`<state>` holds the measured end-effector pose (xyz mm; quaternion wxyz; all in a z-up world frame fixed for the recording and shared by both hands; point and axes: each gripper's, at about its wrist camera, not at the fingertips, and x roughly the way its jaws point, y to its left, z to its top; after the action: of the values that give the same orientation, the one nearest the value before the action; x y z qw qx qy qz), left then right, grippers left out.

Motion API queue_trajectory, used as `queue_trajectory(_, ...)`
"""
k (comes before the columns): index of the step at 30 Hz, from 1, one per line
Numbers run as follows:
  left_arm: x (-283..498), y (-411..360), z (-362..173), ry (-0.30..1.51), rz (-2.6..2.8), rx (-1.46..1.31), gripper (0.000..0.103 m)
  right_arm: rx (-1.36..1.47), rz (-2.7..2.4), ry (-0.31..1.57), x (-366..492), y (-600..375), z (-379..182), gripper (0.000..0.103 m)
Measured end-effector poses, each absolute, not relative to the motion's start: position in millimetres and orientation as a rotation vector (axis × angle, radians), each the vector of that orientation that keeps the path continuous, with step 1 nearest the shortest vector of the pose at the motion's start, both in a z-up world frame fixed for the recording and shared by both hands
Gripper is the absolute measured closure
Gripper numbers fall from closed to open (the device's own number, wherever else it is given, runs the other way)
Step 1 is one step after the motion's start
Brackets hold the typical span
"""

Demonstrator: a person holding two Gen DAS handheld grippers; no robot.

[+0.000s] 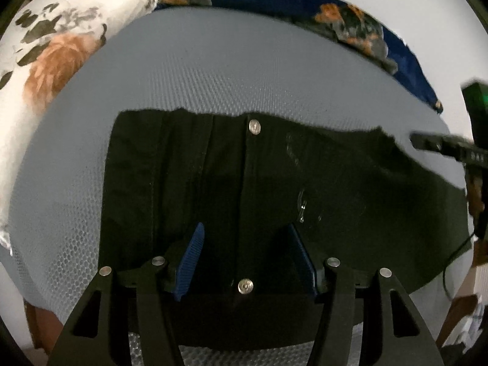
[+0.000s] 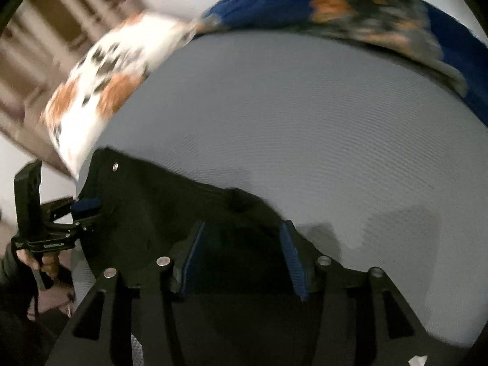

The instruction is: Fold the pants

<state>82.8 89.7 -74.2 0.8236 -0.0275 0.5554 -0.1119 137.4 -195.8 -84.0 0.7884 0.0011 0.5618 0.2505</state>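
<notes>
Black pants (image 1: 274,183) lie spread on a grey mesh bed surface (image 1: 228,70), waistband toward the near edge, with silver buttons (image 1: 254,127) showing. My left gripper (image 1: 245,235) is open, its blue pads (image 1: 195,244) hovering over the waistband. In the right wrist view the pants (image 2: 158,213) run leftward. My right gripper (image 2: 244,238) is open over the dark cloth, near its far edge. The left gripper (image 2: 82,210) shows at the left of this view, and the right gripper (image 1: 427,141) at the right edge of the left wrist view.
A white floral pillow (image 1: 52,48) lies at the far left of the bed. A blue floral blanket (image 1: 350,21) runs along the far edge. The grey surface (image 2: 320,122) stretches beyond the pants. A wooden frame (image 2: 36,55) stands at the upper left.
</notes>
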Motion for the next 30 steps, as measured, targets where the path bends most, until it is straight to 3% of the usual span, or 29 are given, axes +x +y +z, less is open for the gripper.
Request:
queue_trajectory(4, 81.2, 91.1, -77.2, 1.203, -0.260, -0.055, 0.045, -0.064, 0.579, 1.264, 155.0, -167.5, -100.0, 0.056)
queue_trajectory(5, 81.1, 91.6, -77.7, 1.205, -0.264, -0.057, 0.045, -0.073, 0.593, 1.282, 157.9, -162.1, -104.5, 0.059)
queue_trajectory(6, 80.5, 92.0, -78.3, 1.207, -0.268, -0.056, 0.045, -0.072, 0.618, 1.302, 159.0, -158.0, -107.9, 0.074)
queue_trajectory(8, 78.9, 91.6, -79.0, 1.214, -0.273, -0.049, 0.045, -0.085, 0.621, 1.294, 157.6, -155.4, -107.2, 0.087)
queue_trajectory(11, 78.7, 91.4, -79.4, 1.214, -0.280, -0.049, 0.045, -0.063, 0.589, 1.231, 162.6, -162.7, -95.0, 0.095)
queue_trajectory(19, 77.0, 96.2, -80.1, 1.219, -0.293, -0.065, 0.045, -0.006, 0.463, 1.203, 180.7, -167.8, -119.9, 0.097)
queue_trajectory(23, 74.7, 94.7, -74.0, 1.202, -0.299, -0.061, 0.045, 0.017, 0.423, 1.177, 174.8, -180.1, -103.4, 0.081)
queue_trajectory(30, 74.6, 75.6, -26.6, 1.035, -0.398, -0.037, 0.045, 0.064, 0.241, 1.047, 121.8, -236.6, -51.6, 0.075)
